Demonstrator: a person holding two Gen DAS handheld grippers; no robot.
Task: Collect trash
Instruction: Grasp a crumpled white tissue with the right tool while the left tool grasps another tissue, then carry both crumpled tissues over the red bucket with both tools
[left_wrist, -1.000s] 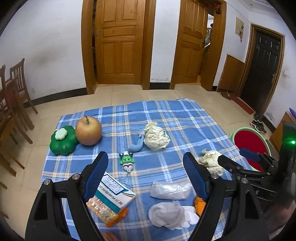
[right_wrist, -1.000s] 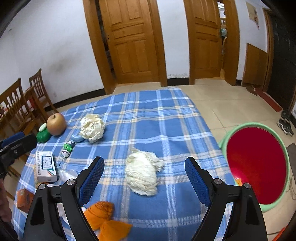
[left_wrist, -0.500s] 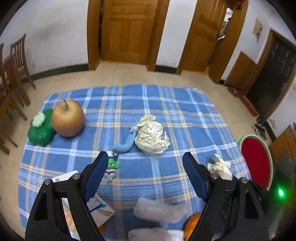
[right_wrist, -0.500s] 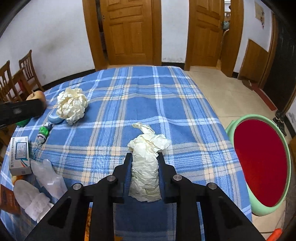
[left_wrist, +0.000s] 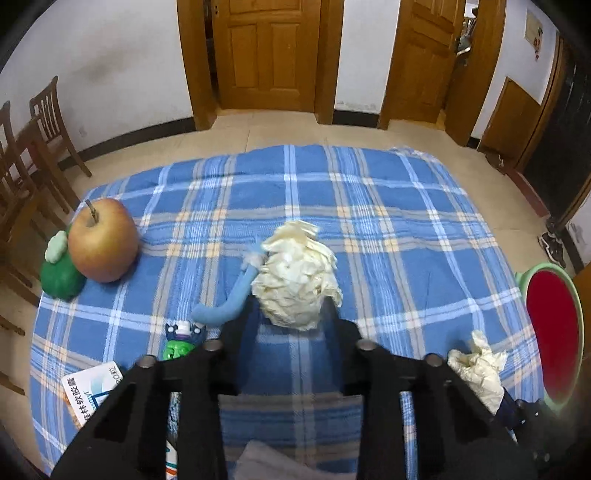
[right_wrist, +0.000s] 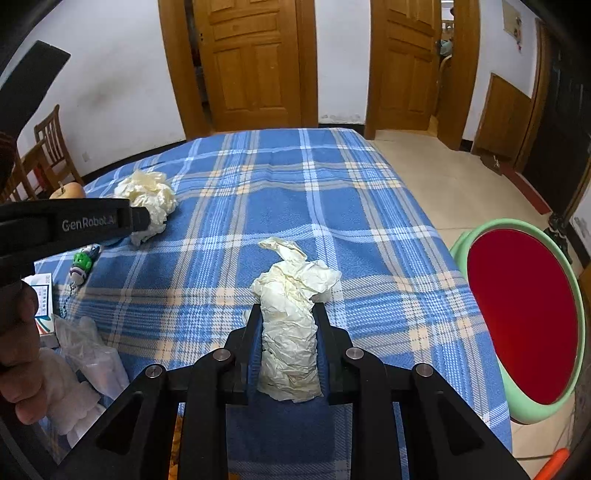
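Note:
My left gripper (left_wrist: 290, 308) is shut on a round crumpled paper ball (left_wrist: 295, 280) on the blue plaid cloth (left_wrist: 388, 236). My right gripper (right_wrist: 288, 314) is shut on a long crumpled paper wad (right_wrist: 291, 314) near the cloth's right side; that wad also shows in the left wrist view (left_wrist: 480, 365). The paper ball and the left gripper's finger (right_wrist: 136, 218) show at the left of the right wrist view. A green-rimmed bin with a red inside (right_wrist: 517, 314) stands on the floor right of the table.
An apple (left_wrist: 101, 243), a green toy (left_wrist: 59, 273), a blue curved toy (left_wrist: 229, 302), a small green figure (left_wrist: 181, 338) and a medicine box (left_wrist: 92, 387) lie at the left. Plastic bags and a white glove (right_wrist: 85, 362) lie near the front left edge. Chairs (left_wrist: 33, 147) stand at left.
My left gripper moved forward and closed on the round paper ball. My right gripper closed on the long paper wad half a second ago and still holds it.

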